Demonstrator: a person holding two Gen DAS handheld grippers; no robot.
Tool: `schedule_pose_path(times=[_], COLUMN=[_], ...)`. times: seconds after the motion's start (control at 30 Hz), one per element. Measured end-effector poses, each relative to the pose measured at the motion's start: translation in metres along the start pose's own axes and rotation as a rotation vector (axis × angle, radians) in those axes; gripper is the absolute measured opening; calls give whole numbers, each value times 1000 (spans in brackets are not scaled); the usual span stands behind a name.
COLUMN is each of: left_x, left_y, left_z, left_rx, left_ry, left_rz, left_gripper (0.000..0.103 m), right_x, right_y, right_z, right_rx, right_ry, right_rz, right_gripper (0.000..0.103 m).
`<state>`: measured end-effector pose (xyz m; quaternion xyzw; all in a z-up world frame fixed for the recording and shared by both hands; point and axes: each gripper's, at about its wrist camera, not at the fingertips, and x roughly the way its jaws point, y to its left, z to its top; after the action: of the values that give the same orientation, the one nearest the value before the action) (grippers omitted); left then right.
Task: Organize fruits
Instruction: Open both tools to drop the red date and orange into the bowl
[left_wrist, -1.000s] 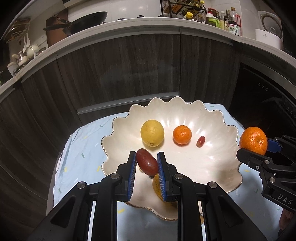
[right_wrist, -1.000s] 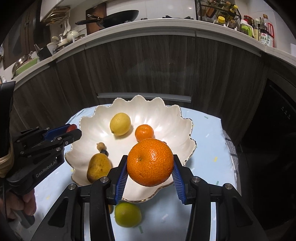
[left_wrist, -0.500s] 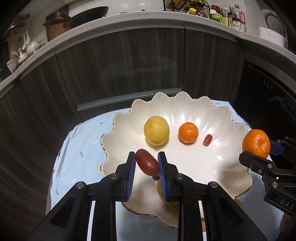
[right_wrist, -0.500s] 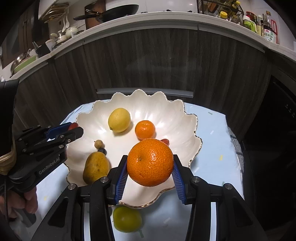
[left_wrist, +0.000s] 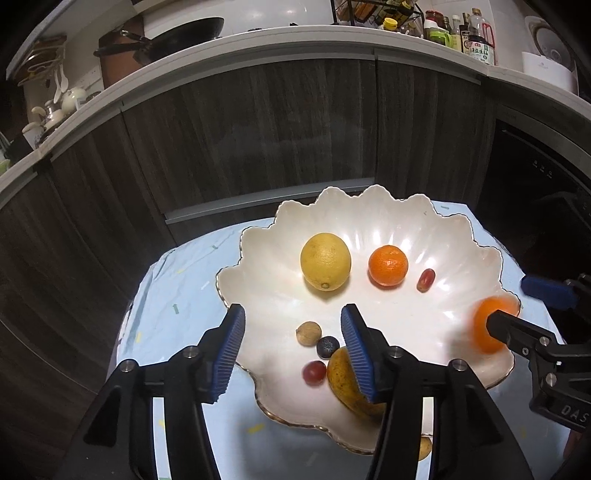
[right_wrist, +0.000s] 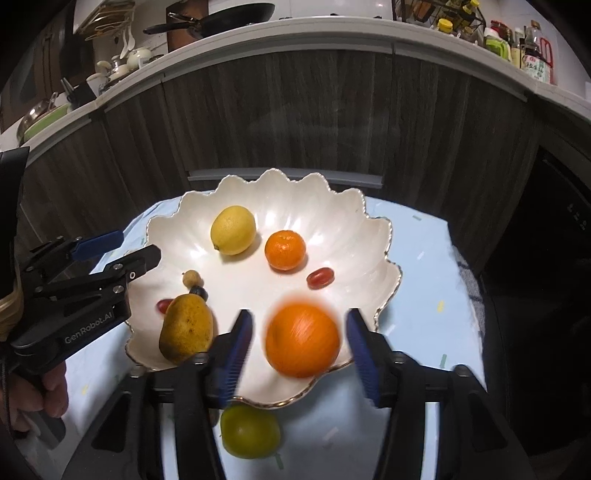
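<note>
Here, the left wrist view shows the left gripper (left_wrist: 291, 319) with jaws apart, just opened, pads clear of everything; a red grape (left_wrist: 314, 372) lies on the bowl (left_wrist: 461, 236) floor below them, beside a dark berry (left_wrist: 327, 346) and a small tan fruit (left_wrist: 308, 333). The right wrist view shows the right gripper (right_wrist: 301, 323) likewise spread, just opened, with the large orange (right_wrist: 302, 339) between the pads, blurred and touching neither, over the bowl's near rim.

Only the right view shows a green fruit (right_wrist: 250, 431) on the pale blue cloth (right_wrist: 424, 236) outside the bowl, partly behind the gripper frame, and a hand (right_wrist: 50, 391) cut off at the left edge. It also shows the pear (right_wrist: 186, 328) whole; in the left view a finger covers most of it. Both views show the lemon (left_wrist: 325, 261), small orange (left_wrist: 388, 266) and a second grape (left_wrist: 426, 279) resting apart in the bowl. Whether the large orange rests on the bowl cannot be told.
</note>
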<state>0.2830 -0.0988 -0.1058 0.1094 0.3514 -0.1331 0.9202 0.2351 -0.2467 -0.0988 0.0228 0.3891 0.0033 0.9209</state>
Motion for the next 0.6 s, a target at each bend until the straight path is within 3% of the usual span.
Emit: schedule_pose_path(times=[0.1, 0.23, 0.6], left_x=[-2, -7, -30], left_y=[0, 1, -1], left_z=[-1, -1, -2], left_rx=[2, -7, -8], left_ry=[-1, -8, -34], left_rz=[2, 6, 17], left_gripper=[55, 67, 70], right_x=[-4, -8, -30], right_y=[0, 0, 0], right_z=[1, 0, -4], right_rx=[-2, 0, 2], right_ry=[-15, -17, -42], right_rz=[-7, -8, -14], right_gripper=[70, 70, 70])
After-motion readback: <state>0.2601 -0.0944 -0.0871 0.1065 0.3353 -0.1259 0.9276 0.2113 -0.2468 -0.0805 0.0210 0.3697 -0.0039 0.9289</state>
